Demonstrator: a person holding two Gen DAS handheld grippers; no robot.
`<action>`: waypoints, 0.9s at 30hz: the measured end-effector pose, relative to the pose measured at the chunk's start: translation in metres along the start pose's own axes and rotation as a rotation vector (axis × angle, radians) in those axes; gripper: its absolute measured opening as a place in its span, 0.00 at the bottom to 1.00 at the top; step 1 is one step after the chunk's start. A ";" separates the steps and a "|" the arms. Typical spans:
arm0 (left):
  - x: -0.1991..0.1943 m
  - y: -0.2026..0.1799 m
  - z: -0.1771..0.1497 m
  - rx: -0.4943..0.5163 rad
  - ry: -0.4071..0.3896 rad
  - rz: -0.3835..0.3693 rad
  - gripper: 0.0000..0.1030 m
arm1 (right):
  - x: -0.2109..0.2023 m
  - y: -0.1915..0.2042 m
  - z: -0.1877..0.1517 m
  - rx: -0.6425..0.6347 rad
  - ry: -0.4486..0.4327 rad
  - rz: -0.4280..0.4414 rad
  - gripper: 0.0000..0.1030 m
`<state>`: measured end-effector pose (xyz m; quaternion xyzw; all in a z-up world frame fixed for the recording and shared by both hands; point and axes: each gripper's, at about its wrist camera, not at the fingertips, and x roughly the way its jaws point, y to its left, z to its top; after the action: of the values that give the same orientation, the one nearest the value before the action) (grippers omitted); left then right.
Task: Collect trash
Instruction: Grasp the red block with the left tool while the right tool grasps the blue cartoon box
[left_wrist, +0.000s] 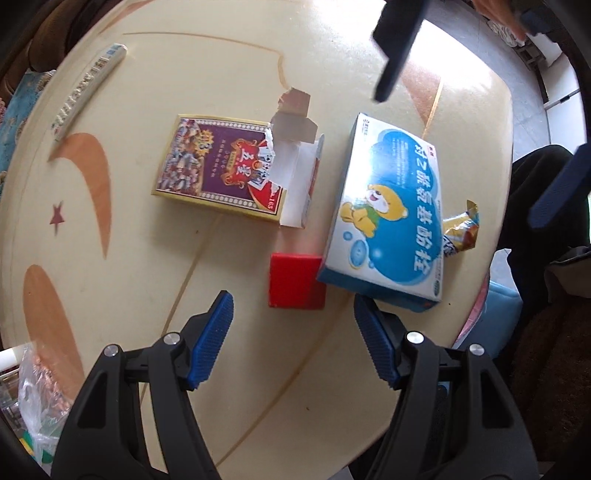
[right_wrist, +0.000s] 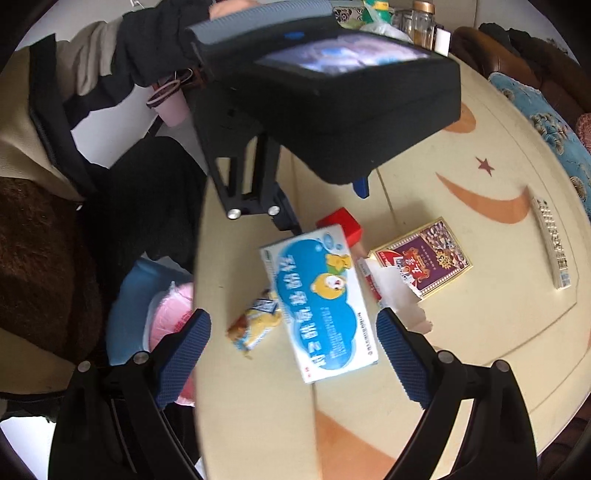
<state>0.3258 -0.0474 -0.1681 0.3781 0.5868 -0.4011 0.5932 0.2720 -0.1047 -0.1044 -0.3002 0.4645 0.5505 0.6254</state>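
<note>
Both tongs, left (left_wrist: 291, 339) and right (right_wrist: 293, 360), hung spread and empty. The blue medicine box (right_wrist: 321, 302) lay mid-frame on the tabletop (right_wrist: 461, 350): probably light, stiff card, best pinched across its long edges.

Black tongs (left_wrist: 293, 317), ribbed blue pads (left_wrist: 214, 339)

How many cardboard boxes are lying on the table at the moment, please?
2: the torn purple card box mid-table, and the blue-and-white bear box beside it, overlapping a red block.
</note>
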 end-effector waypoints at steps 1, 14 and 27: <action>0.002 0.001 0.001 0.000 0.003 -0.003 0.65 | 0.003 -0.002 -0.001 -0.008 0.000 -0.003 0.86; 0.015 -0.008 -0.001 0.034 0.018 -0.059 0.65 | 0.054 -0.017 -0.012 -0.046 0.087 0.014 0.71; 0.011 0.007 0.002 0.007 0.000 -0.056 0.54 | 0.054 -0.017 -0.019 0.024 0.055 -0.021 0.65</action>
<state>0.3327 -0.0471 -0.1793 0.3635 0.5958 -0.4197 0.5803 0.2819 -0.1027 -0.1635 -0.3127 0.4848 0.5297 0.6218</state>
